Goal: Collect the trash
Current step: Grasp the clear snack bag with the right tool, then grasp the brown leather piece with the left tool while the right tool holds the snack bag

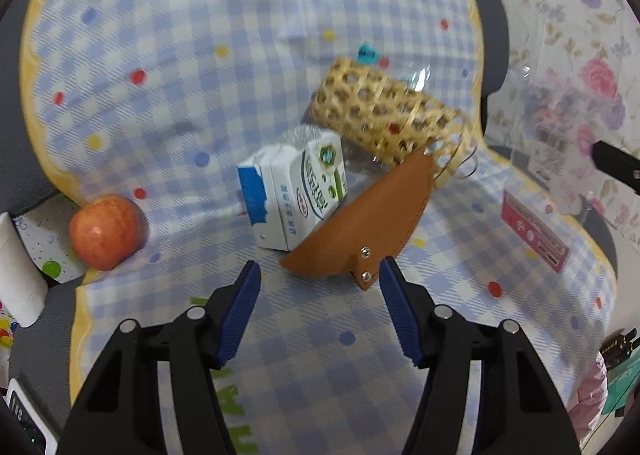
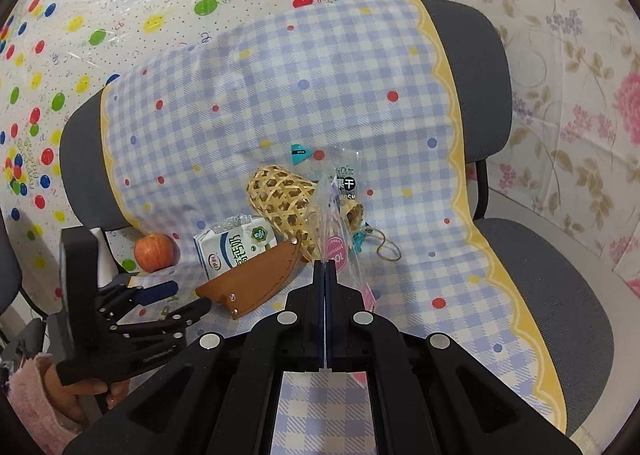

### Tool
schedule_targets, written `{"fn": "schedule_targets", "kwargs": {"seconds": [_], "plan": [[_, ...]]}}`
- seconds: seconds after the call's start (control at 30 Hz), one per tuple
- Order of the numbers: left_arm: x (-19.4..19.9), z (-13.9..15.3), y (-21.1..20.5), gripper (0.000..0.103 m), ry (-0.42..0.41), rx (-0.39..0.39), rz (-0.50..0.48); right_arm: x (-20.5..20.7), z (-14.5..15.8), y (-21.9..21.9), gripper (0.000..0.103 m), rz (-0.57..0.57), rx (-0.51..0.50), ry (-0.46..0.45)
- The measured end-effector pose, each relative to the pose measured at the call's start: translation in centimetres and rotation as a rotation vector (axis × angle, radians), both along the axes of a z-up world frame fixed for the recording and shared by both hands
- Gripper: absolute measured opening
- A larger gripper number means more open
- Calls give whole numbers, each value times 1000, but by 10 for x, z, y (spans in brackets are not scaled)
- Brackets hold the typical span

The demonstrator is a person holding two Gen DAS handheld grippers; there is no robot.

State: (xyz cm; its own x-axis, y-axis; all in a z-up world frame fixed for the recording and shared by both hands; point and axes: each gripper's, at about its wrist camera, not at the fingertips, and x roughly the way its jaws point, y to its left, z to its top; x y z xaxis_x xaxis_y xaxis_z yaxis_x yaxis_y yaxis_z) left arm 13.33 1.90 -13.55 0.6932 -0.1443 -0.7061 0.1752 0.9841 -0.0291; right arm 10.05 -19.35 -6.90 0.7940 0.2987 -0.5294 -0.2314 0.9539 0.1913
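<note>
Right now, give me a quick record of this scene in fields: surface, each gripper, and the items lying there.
surface: checked cloth draped over grey chairs
right gripper: shut on a clear plastic bag, bag lifted in front of the basket
left gripper: open, nothing between the fingers, near the brown leather sheath
milk carton: lying beside the sheath
woven basket: on its side behind the carton
apple: at the cloth's edge, apart from the rest
</note>
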Motion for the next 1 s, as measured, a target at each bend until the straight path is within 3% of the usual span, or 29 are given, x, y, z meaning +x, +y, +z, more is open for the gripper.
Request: {"fn": "schedule_targets", "kwargs": {"seconds": [0.37, 0.43, 0.6, 0.63, 0.83, 0.9, 0.97, 1.0], "plan": [[38, -13, -6, 62, 86, -49, -59, 11, -14, -4, 1, -2, 0, 39], [36, -13, -7, 57, 80, -49, -69, 10, -16, -4, 1, -5, -4, 44], [10, -4, -16, 56, 33, -52, -139, 5, -17, -7, 1, -14, -3, 51], [3, -2, -18, 33, 22, -48, -147, 4, -17, -8, 1, -16, -2, 50], [-31, 13, -15, 14, 9, -117, -179, -7, -15, -10, 1, -17, 8, 42], [-39, 15, -18, 14, 28, -131, -205, -12, -14, -10, 1, -18, 8, 39], [-41, 15, -18, 23, 28, -111, -198, -15, -14, -11, 1, -21, 11, 39], [-41, 15, -19, 46, 25, -100, -190, -16, -15, -12, 1, -23, 13, 40]]}}
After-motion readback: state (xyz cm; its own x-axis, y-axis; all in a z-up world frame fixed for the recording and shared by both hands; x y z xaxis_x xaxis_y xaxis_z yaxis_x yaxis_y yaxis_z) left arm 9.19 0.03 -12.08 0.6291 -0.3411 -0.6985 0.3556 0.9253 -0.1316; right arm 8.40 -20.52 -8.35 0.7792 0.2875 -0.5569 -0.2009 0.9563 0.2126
